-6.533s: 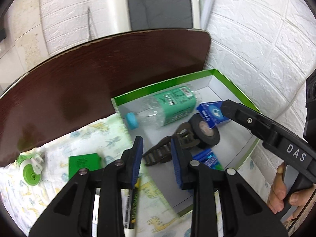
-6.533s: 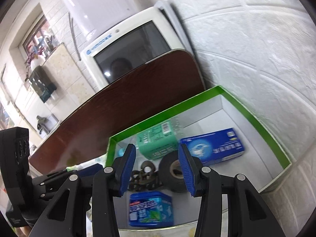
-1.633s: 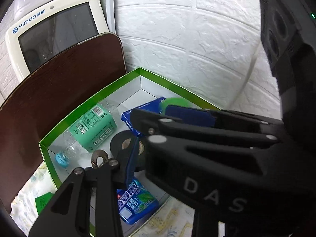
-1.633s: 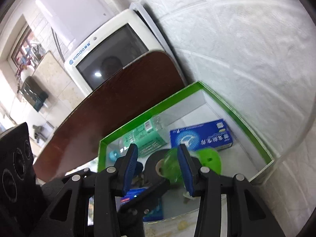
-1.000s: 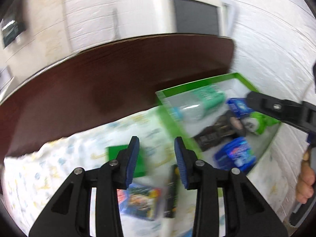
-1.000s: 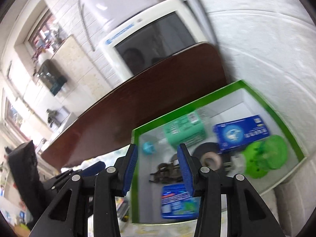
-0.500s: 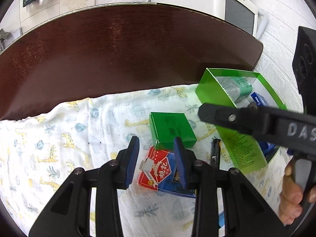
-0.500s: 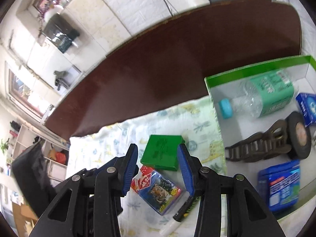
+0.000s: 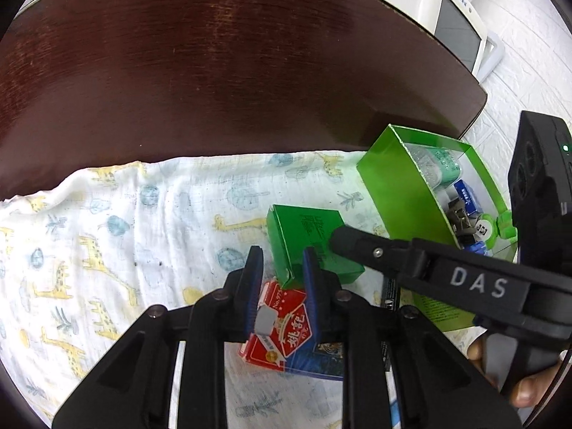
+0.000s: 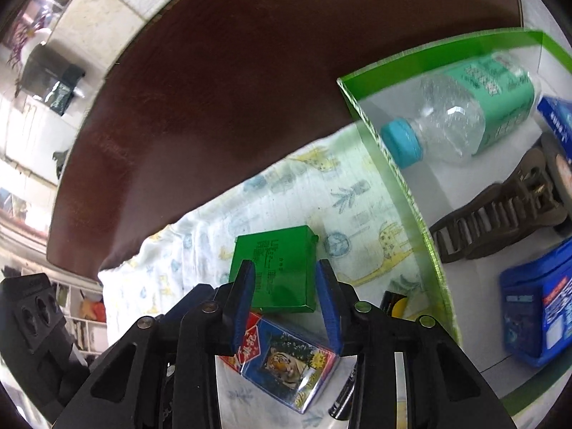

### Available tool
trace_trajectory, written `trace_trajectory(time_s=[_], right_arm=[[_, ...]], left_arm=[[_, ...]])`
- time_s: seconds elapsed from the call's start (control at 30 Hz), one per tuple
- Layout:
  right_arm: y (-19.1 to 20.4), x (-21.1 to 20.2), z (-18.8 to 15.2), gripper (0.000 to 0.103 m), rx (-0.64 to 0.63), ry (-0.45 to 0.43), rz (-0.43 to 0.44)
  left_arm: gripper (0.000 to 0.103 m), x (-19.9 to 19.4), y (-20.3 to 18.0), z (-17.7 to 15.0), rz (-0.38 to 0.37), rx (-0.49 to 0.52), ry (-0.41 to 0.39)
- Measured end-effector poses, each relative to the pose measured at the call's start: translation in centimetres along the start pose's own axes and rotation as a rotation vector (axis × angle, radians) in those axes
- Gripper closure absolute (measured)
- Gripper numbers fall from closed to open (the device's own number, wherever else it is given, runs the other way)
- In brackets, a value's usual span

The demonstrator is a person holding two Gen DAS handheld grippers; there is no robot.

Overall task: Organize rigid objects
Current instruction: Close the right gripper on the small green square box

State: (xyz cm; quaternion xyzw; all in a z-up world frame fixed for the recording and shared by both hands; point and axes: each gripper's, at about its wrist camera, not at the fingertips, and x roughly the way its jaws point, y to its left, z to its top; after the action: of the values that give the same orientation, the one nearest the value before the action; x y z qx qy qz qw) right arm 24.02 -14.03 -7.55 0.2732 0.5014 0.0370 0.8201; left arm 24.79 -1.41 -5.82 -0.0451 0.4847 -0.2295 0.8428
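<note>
A small green box (image 9: 307, 239) (image 10: 279, 268) lies on the giraffe-print cloth (image 9: 143, 232). A red and blue card pack (image 9: 286, 332) (image 10: 286, 357) lies just in front of it. My left gripper (image 9: 282, 279) hangs low over the pack's far corner. Its jaws are closing to a narrow gap and the pads press on nothing. My right gripper (image 10: 284, 282) straddles the green box from above with its jaws closing, pads clear of the box. One of its fingers (image 9: 361, 246) reaches over the box top.
The green tray (image 9: 379, 178) (image 10: 393, 164) at the right holds a bottle (image 10: 464, 114), a hair clip (image 10: 500, 211), a blue gum box (image 10: 536, 307) and a green toy (image 9: 500, 228). A black pen (image 10: 393, 302) lies beside it. Dark brown table (image 9: 214, 71) lies beyond.
Both grippers have swung from the tray over to the cloth and sunk toward the green box and the card pack. Both pairs of jaws have narrowed. The green toy now lies in the tray.
</note>
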Motion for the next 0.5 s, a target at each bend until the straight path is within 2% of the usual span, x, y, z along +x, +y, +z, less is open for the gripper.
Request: trace_trajectory(time_s=[0.13,0.3,0.5], right_arm=[[-0.5,1.4,-0.1,0.065,0.041,0.041,0.006],[-0.3,1.8,-0.1,0.071,0.014,0.055,0.012],[0.0,2.0,-0.3,0.071,-0.021,0.052,-0.005]], left_arm=[[0.084,0.7,-0.1,0.3,-0.027,0.009,0.017],[0.084,1.4,-0.5,0.1,0.015,0.052,0.032],[0.084,0.6,-0.6,-0.1,0.016,0.069,0.010]])
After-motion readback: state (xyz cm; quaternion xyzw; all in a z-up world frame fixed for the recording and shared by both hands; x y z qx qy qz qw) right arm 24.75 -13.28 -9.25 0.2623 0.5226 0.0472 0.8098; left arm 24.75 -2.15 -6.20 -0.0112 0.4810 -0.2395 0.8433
